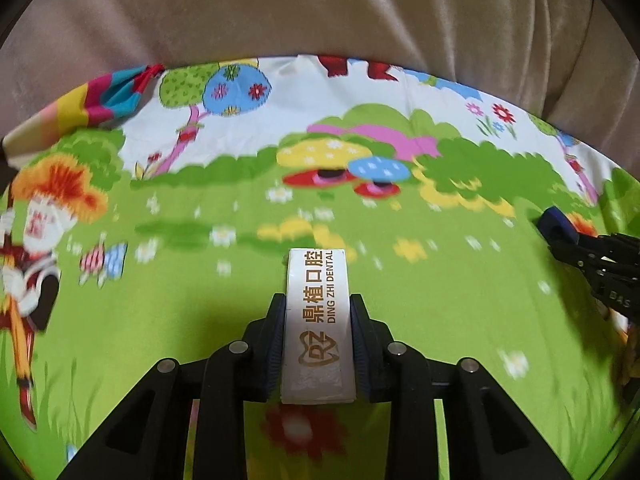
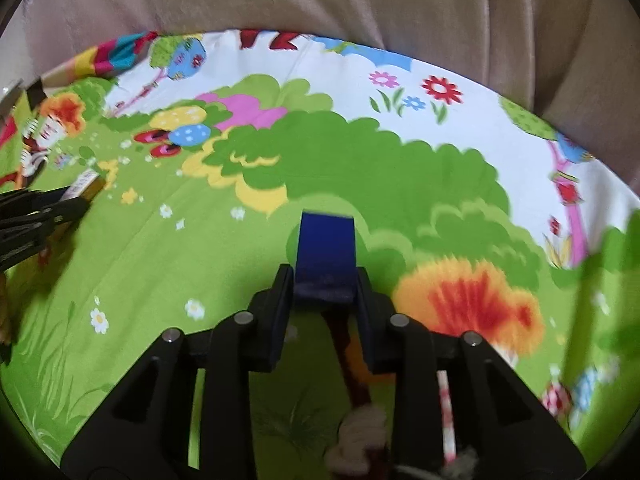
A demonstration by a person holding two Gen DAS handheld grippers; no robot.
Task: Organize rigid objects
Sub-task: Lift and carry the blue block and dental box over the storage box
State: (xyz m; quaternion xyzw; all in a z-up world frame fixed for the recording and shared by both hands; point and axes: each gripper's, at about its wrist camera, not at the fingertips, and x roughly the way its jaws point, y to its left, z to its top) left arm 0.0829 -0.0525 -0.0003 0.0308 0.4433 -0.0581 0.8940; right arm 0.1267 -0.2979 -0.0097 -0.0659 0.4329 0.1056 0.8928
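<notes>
My left gripper (image 1: 318, 312) is shut on a white box (image 1: 318, 320) printed "DING ZHI DENTAL" and holds it above the cartoon-print cloth (image 1: 160, 320). My right gripper (image 2: 324, 284) is shut on a dark blue box (image 2: 326, 252) and holds it above the same cloth (image 2: 160, 264). In the left wrist view the right gripper (image 1: 560, 236) shows at the right edge with the blue box (image 1: 558, 220) in it. In the right wrist view the left gripper (image 2: 76, 204) shows at the left edge with the white box (image 2: 86, 184).
The green cartoon cloth covers the work surface. A beige cushion or sofa back (image 1: 320, 8) runs along the far edge. A blurred green object (image 2: 600, 288) stands at the right in the right wrist view.
</notes>
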